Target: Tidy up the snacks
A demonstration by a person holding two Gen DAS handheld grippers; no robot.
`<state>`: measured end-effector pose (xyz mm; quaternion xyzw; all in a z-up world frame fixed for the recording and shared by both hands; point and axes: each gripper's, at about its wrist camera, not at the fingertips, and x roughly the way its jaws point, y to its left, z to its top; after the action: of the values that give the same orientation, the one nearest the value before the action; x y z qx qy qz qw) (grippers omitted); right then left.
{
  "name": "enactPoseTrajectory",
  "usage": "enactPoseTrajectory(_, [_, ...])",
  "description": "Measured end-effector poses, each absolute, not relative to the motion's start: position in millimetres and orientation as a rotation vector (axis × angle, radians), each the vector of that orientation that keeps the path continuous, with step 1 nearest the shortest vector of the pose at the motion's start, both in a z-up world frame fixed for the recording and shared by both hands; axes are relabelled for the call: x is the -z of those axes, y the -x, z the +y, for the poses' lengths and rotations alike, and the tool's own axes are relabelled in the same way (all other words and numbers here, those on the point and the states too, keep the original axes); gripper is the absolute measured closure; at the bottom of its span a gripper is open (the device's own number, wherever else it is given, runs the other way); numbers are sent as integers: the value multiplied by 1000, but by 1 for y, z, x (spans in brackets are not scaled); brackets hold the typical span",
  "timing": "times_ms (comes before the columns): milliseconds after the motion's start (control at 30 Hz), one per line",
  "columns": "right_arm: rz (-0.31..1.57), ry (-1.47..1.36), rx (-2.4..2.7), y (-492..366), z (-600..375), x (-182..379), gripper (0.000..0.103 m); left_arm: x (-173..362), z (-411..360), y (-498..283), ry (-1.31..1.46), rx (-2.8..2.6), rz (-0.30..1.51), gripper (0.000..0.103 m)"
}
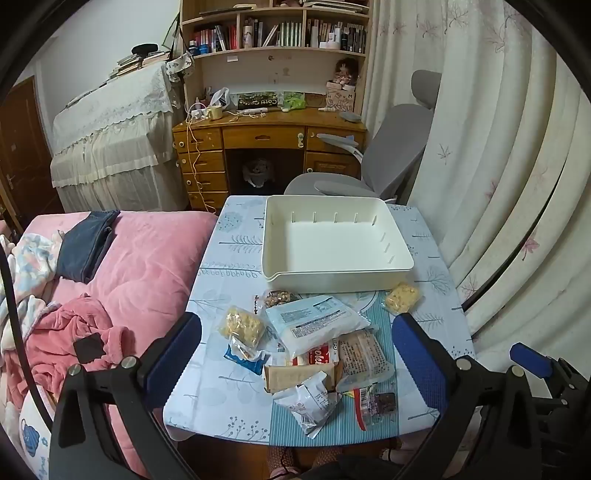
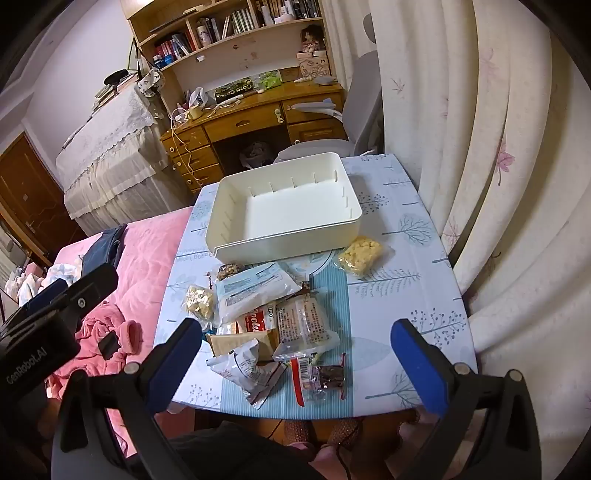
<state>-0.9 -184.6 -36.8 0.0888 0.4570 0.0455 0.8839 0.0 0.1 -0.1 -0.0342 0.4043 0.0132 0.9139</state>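
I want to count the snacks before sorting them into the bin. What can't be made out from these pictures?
- Nut packet: both views, mostly under the pale blue bag.
- Brown box: both views, wrappers lie over it, so anything beneath is hidden.
- Package print: too small and blurred in both views.
- Bin: its near inside wall is out of sight.

This is a bedroom in a home. A bed with a pink quilt [image 1: 147, 266] and loose clothes fills the left of the frame, and a wooden desk [image 1: 266, 136] with drawers and a bookshelf [image 1: 277, 33] full of books stands at the top centre. A grey office chair [image 1: 391, 155] sits beside it, flowered curtains [image 1: 498, 147] hang down the right side, and a lace-covered piece of furniture [image 1: 110, 140] stands at the upper left.
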Motion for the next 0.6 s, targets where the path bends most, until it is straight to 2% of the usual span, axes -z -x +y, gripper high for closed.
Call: enactPoseTrajectory(600, [964, -188, -96, 5, -186, 38, 0, 7, -1, 5, 89, -39, 859, 1])
